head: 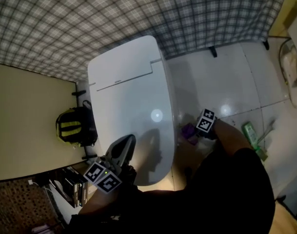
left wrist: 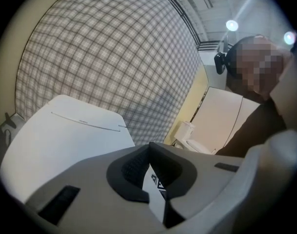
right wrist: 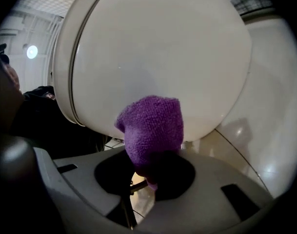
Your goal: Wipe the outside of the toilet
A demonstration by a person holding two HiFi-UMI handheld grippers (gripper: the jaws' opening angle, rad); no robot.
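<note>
While right gripper (right wrist: 150, 172) clamps purple cloth (right wrist: 153, 128) just beside toilet (right wrist: 158, 48) | left gripper (left wrist: 149, 150) clenched empty over lid (head: 131, 96)

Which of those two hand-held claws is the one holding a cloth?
The right gripper: its jaws pinch a purple cloth beside the toilet. The left gripper is shut on nothing.

A grey checked wall (head: 138, 9) is seen at the top, with a white tiled floor (head: 231, 77) below it. A black and yellow backpack (head: 75, 126) is set against a beige panel (head: 26, 116). A green bottle (head: 250, 133) is laid on the floor at the right, well apart from the backpack.
</note>
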